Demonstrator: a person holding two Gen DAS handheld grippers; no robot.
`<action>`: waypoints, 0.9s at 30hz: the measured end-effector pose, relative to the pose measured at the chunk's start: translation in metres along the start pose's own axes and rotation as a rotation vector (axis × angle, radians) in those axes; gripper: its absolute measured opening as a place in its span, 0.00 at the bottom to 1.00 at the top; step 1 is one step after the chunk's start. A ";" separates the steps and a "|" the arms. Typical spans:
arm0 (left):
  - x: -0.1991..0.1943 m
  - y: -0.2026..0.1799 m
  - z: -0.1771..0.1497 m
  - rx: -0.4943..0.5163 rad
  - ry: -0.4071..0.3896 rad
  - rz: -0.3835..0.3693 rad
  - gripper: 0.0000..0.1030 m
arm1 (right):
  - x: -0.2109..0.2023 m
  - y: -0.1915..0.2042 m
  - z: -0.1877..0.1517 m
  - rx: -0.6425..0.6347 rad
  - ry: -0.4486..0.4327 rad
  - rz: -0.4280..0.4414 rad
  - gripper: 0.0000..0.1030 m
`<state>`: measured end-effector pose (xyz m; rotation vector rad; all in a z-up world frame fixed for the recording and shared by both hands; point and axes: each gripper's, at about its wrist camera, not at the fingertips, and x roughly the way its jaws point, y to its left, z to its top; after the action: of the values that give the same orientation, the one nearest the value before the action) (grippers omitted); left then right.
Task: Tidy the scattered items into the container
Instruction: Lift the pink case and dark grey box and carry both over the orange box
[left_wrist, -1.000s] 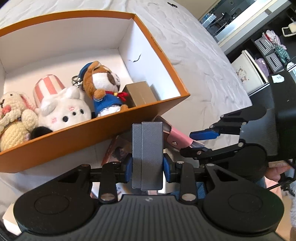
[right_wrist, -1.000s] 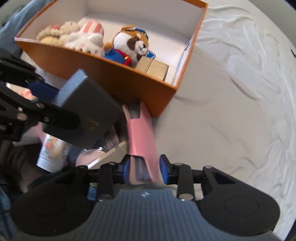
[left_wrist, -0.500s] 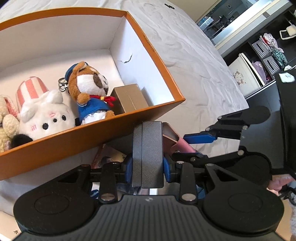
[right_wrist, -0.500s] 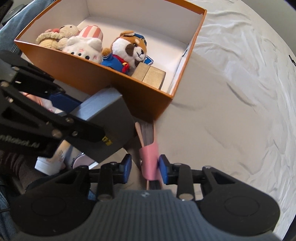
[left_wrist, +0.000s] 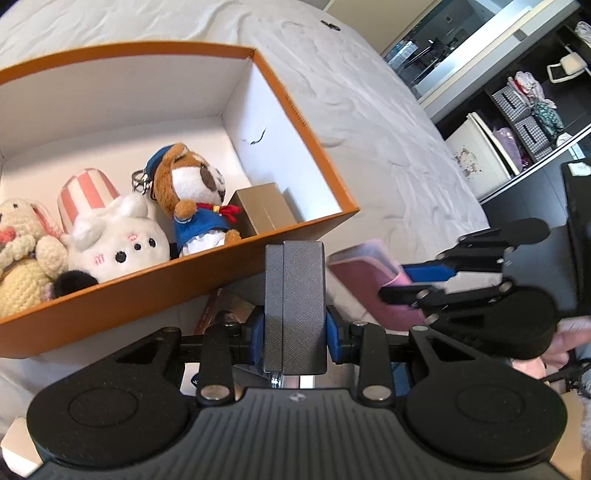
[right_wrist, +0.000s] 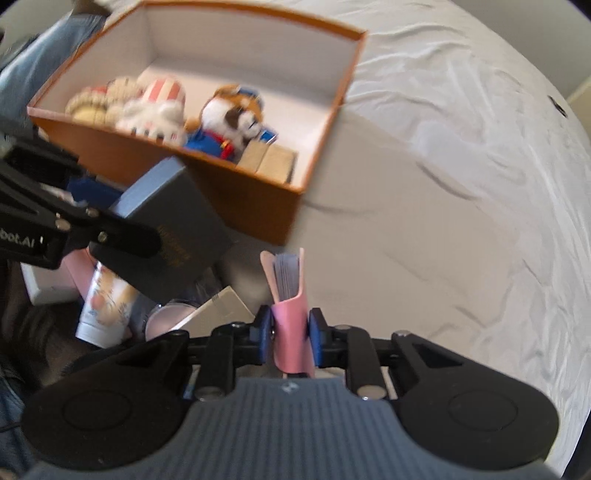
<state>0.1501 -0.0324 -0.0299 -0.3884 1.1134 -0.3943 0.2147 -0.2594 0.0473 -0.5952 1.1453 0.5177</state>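
An orange box (left_wrist: 306, 122) with white inside walls stands on the bed and holds plush toys (left_wrist: 118, 236) and a small brown box (left_wrist: 262, 206). My left gripper (left_wrist: 295, 328) is shut on a dark grey box (left_wrist: 295, 280), held upright just in front of the orange box's near wall (right_wrist: 255, 210). My right gripper (right_wrist: 290, 332) has its jaws closing, pads pressed on a pink booklet (right_wrist: 293, 314) that is lifted off the sheet. In the left wrist view the same booklet (left_wrist: 365, 280) shows to the right, and in the right wrist view the grey box (right_wrist: 173, 218) shows to the left.
Under the grey box lie a lotion tube (right_wrist: 101, 306), a round pink jar (right_wrist: 166, 321), a beige carton (right_wrist: 218, 314) and a white box (right_wrist: 44, 288). Wrinkled white bedding (right_wrist: 443, 184) spreads to the right. Shelves with bins (left_wrist: 517, 122) stand beyond the bed's edge.
The right gripper's jaws have closed on the pink booklet and raised it from lying flat to upright. The left gripper keeps its hold on the grey box, barely moved.
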 end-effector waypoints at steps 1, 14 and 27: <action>-0.004 -0.001 0.000 0.004 -0.006 -0.003 0.37 | -0.009 -0.005 -0.001 0.021 -0.015 0.003 0.23; -0.068 -0.003 0.021 0.002 -0.151 -0.032 0.37 | -0.101 -0.010 0.061 0.183 -0.354 0.045 0.22; -0.074 0.039 0.045 -0.089 -0.211 0.040 0.37 | -0.015 0.005 0.125 0.221 -0.308 -0.024 0.22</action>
<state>0.1668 0.0422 0.0267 -0.4737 0.9335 -0.2622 0.2913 -0.1726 0.0970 -0.3241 0.8861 0.4377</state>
